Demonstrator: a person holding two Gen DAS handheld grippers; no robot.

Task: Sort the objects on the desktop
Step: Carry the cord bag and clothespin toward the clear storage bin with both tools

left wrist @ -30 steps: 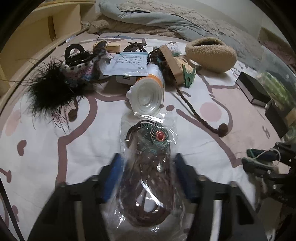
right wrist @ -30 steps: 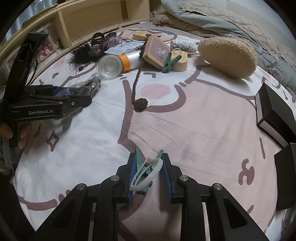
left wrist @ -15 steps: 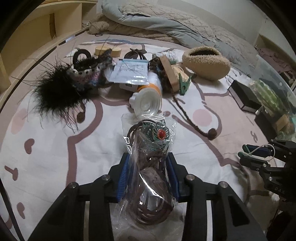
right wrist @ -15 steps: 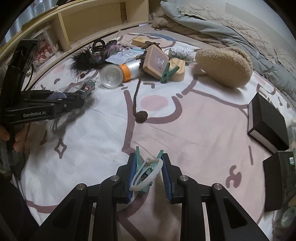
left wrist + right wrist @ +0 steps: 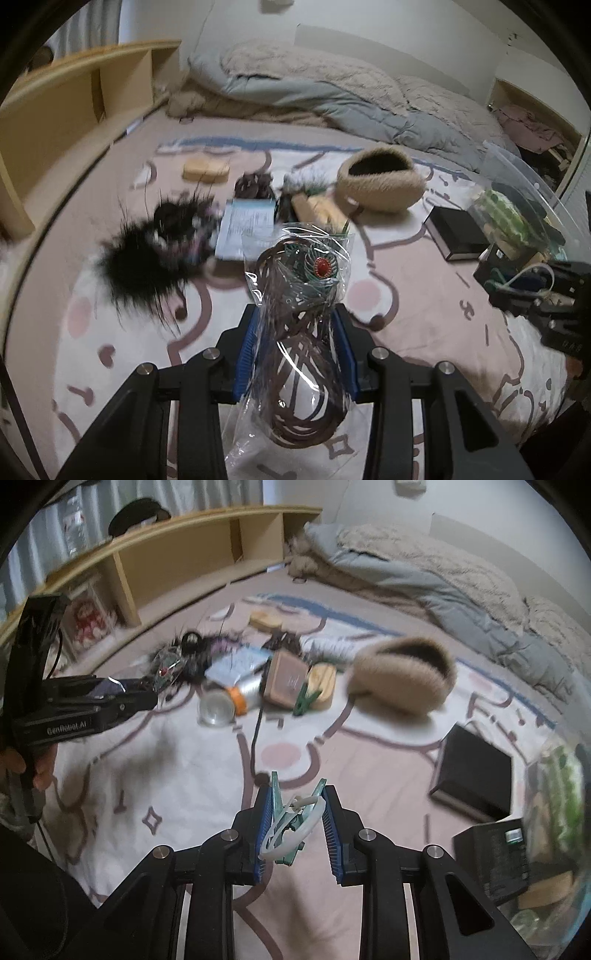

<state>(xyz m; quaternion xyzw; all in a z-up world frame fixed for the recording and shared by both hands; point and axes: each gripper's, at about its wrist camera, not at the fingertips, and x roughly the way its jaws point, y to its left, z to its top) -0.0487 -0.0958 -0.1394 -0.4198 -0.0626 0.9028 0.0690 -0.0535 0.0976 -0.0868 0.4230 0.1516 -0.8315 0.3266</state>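
Note:
My left gripper (image 5: 295,321) is shut on a clear plastic bag with a brown cord necklace and a red-stone pendant (image 5: 301,306), held up above the patterned sheet. The bag and left gripper also show in the right wrist view (image 5: 168,664). My right gripper (image 5: 295,801) is shut on a green clothes peg with a white loop (image 5: 291,818), held above the sheet. It appears at the right edge of the left wrist view (image 5: 524,286). The heap on the bed holds a black feathery piece (image 5: 147,258), a paper packet (image 5: 245,227) and a clear jar with an orange band (image 5: 225,703).
A beige fuzzy pouch (image 5: 380,181) lies beyond the heap. A black box (image 5: 460,232) and a clear container with green items (image 5: 509,218) stand at the right. A second green peg (image 5: 306,699), wooden blocks (image 5: 207,170), a wooden shelf (image 5: 184,561) and bedding (image 5: 314,88) surround them.
Both grippers have risen with their loads and tilted up, so the heap looks farther off. The necklace bag has left the sheet. Both grips are unchanged.

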